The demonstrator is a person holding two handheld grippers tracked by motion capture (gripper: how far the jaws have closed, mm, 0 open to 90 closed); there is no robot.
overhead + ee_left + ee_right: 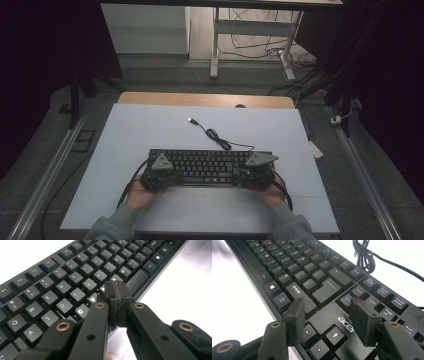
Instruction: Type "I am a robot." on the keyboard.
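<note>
The black keyboard [210, 166] lies flat on the white worktop [150, 130], near its front edge. Its long axis runs left to right, and its cable [220, 139] leads away from the person. The left claw [115, 291] is pressed together over the bottom letter row. The right claw [325, 312] is spread above the arrow keys.

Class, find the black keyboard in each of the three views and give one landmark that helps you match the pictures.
High view: the keyboard lies across the lower middle of the white mat, between the two grippers.
Left gripper view: it runs from lower left to upper right, behind the shut jaws.
Right gripper view: it crosses from upper left to lower right, behind the open jaws.
Shared landmark: its coiled cable in the high and right gripper views.
</note>
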